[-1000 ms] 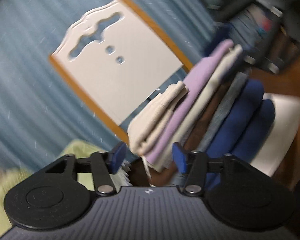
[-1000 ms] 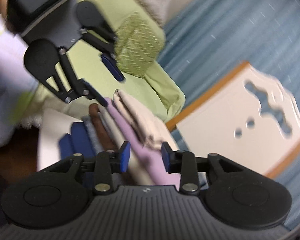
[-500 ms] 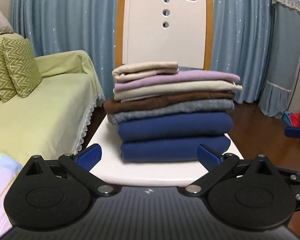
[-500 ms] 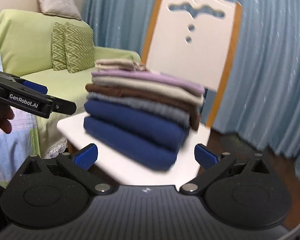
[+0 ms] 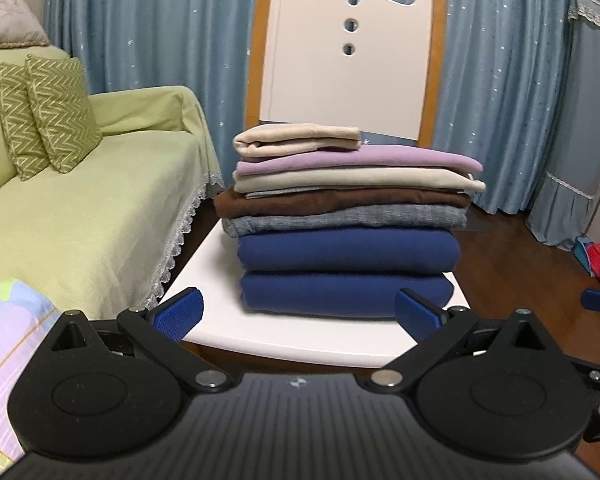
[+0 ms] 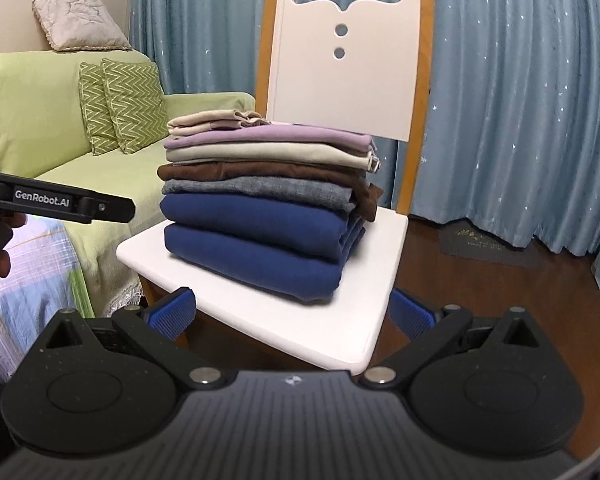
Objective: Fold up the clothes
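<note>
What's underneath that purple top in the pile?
Under the purple top lie a cream piece, brown, grey and two navy ones, on the chair seat. Anything between layers is hidden.

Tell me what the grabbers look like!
Each gripper, left and right, is black with two round discs, silver bolts and a ribbed grey body. The fingers have blue ridged pads. White letters on the left one's side say GenRobot.AI. No cables show.

One chair (image 5: 284,332) held one stack of seven folded garments: two navy (image 5: 346,292), one grey (image 5: 340,220), one brown (image 5: 332,200), two beige (image 5: 296,138), one lilac (image 5: 364,158). One green sofa (image 5: 80,216) carried two zigzag cushions (image 5: 62,116) and one pale cushion (image 6: 78,24). Two grippers showed, left (image 5: 298,312) and right (image 6: 292,314).
</note>
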`<state>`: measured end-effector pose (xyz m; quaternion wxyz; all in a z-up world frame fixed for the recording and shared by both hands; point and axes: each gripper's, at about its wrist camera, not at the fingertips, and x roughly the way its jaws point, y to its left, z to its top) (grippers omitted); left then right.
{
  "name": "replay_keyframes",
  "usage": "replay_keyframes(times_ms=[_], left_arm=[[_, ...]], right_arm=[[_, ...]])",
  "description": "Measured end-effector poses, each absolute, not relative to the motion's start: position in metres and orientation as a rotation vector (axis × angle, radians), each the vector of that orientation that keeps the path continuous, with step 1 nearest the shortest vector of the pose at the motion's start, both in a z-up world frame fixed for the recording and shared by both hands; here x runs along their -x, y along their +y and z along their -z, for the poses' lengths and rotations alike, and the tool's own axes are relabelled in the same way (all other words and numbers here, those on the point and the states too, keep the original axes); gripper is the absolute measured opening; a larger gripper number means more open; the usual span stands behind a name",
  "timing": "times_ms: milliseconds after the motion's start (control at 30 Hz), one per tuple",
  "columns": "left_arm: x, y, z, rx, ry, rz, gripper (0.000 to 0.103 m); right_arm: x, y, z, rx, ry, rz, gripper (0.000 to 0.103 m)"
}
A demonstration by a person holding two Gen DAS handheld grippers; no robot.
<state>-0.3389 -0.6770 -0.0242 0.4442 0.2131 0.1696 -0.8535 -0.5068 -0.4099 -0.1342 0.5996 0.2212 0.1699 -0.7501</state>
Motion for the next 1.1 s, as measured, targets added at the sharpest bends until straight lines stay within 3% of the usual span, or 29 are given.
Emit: replay_keyframes(times_ms=[1100], left_arm=[[0.359,-0.659,0.041,-0.632,0.358,2.146,0.102]], right_arm=[[0.514,-0.404,0.142,-0.584,0.384,1.767,0.102]])
